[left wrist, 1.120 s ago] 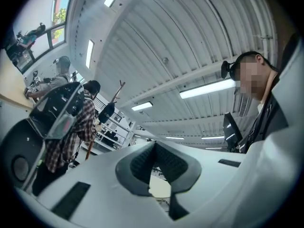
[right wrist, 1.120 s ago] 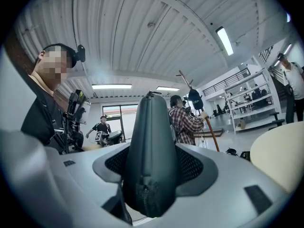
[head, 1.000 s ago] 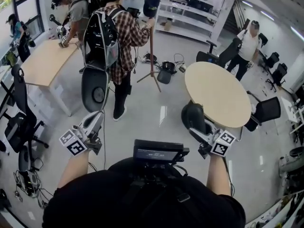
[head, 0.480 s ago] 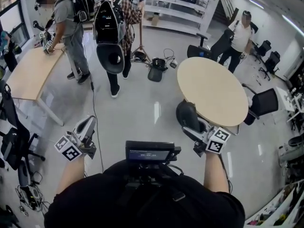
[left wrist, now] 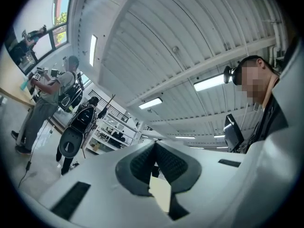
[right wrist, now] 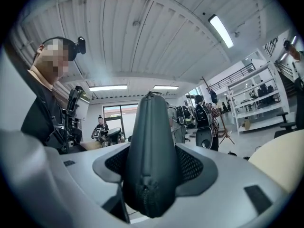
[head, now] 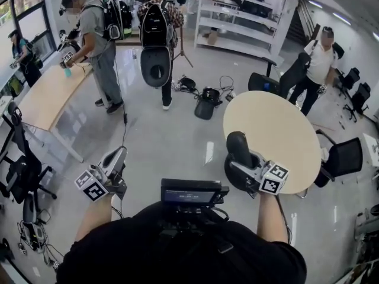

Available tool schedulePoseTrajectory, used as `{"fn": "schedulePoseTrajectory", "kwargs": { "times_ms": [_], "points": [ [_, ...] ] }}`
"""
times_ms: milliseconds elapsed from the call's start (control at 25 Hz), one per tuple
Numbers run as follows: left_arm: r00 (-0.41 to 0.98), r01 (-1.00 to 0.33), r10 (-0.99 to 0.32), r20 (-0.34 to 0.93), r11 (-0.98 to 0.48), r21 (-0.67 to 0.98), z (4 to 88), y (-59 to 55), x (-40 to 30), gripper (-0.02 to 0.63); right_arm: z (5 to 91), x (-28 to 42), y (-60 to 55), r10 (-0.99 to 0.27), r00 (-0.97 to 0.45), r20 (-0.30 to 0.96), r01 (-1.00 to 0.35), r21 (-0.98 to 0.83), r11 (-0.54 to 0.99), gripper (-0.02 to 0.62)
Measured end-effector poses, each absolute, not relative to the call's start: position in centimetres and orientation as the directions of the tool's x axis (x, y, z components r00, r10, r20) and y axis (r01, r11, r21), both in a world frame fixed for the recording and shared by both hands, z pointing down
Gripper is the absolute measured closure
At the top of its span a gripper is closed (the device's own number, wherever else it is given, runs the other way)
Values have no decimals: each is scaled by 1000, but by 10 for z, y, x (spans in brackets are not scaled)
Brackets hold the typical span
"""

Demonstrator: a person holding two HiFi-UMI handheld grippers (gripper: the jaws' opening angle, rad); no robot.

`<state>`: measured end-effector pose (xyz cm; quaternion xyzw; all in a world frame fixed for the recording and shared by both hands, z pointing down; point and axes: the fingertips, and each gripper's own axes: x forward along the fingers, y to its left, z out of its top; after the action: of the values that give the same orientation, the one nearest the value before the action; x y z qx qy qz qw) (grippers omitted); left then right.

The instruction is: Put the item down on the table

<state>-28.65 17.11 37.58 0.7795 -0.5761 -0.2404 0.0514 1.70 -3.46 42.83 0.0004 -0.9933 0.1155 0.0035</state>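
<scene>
Since the round table (head: pixel 284 123) lies just ahead of the right claw (head: pixel 240 165) and to its right, that claw grips the black zip case (head: pixel 235 149) upright, jaws wide against its sides, seemingly ready to carry it across. The left claw (head: pixel 116 157) hangs aside, closed and empty.

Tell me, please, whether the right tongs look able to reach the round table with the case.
Probably yes: the right tongs, shut on the dark zipped case, hang at the near edge of the round table, and its top next to them is bare, with nothing between.
</scene>
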Motion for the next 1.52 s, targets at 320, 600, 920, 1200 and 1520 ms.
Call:
{"fn": "schedulePoseTrajectory", "kwargs": {
  "times_ms": [320,600,920,1200,1520],
  "points": [
    [187,-888,-949,-253,-273,369,388,96,-273,604,450,4,-122,64,-998,15,57,-278,959,310],
    [210,-865,-944,-253,-300,403,403,38,-334,604,453,-50,-166,44,-997,58,27,-276,961,310],
    [354,-812,-886,-299,-450,372,391,-84,-445,604,413,-126,-235,-104,-993,60,-114,-212,970,310],
    [496,-737,-824,-274,-567,368,405,-184,-491,604,434,-157,-279,-251,-965,82,-264,-259,929,310],
    [554,-688,-794,-249,-606,399,427,-275,-459,604,449,-128,-354,-302,-949,91,-315,-279,907,310]
  ]
}}
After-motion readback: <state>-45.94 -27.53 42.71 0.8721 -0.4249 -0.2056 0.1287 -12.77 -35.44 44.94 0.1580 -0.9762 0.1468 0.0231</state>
